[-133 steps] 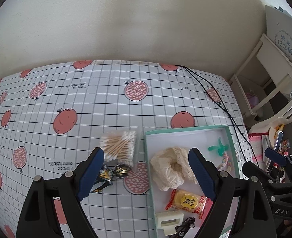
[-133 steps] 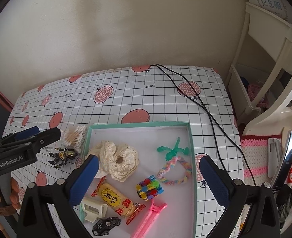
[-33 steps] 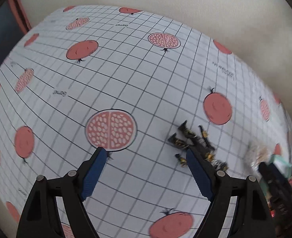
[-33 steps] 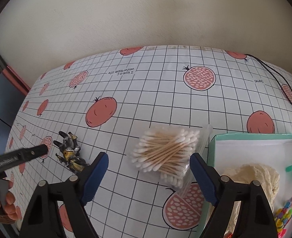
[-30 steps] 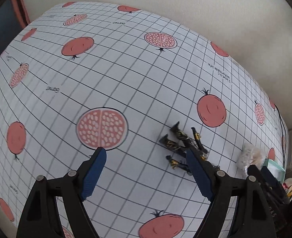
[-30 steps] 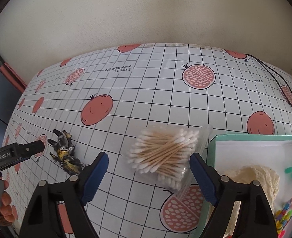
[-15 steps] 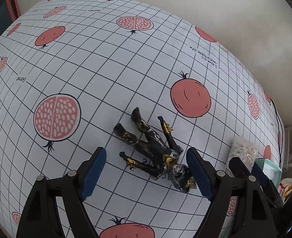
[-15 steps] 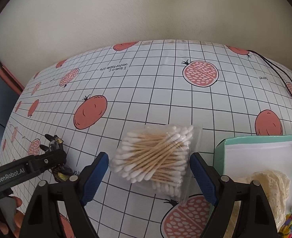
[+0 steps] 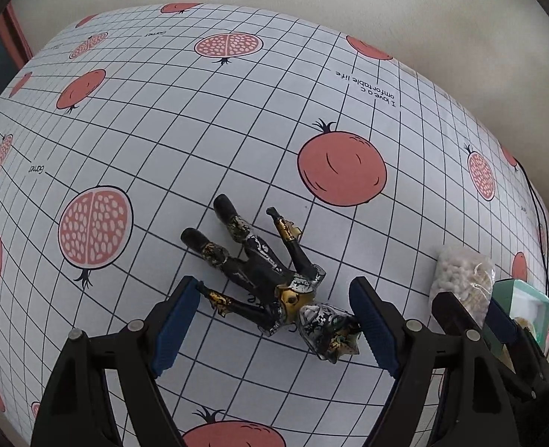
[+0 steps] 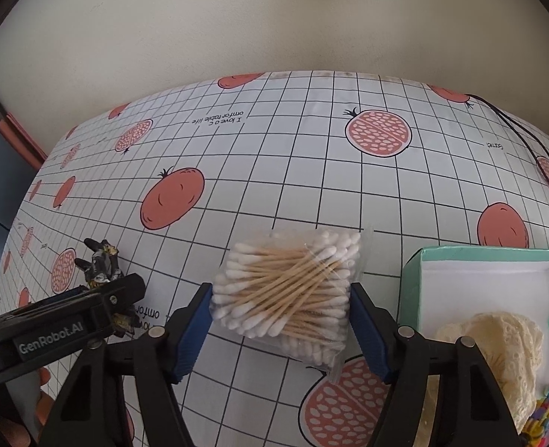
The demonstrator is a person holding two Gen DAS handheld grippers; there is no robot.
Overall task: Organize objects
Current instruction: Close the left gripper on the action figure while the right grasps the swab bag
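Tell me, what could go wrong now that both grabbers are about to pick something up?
The left gripper is open around the toy figure, whose thin splayed arms and legs lie between its fingers; closing might catch one limb, so the figure dangles or twists. The right gripper is open around the bag of cotton swabs; the slick, loose bag could slip or bulge out when squeezed.

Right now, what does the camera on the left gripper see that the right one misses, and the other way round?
Only the left wrist view shows the whole toy figure lying between the open left gripper. Only the right wrist view shows the lace scrunchie inside the teal box. Both show the cotton swab bag, the open right gripper and the pomegranate tablecloth.
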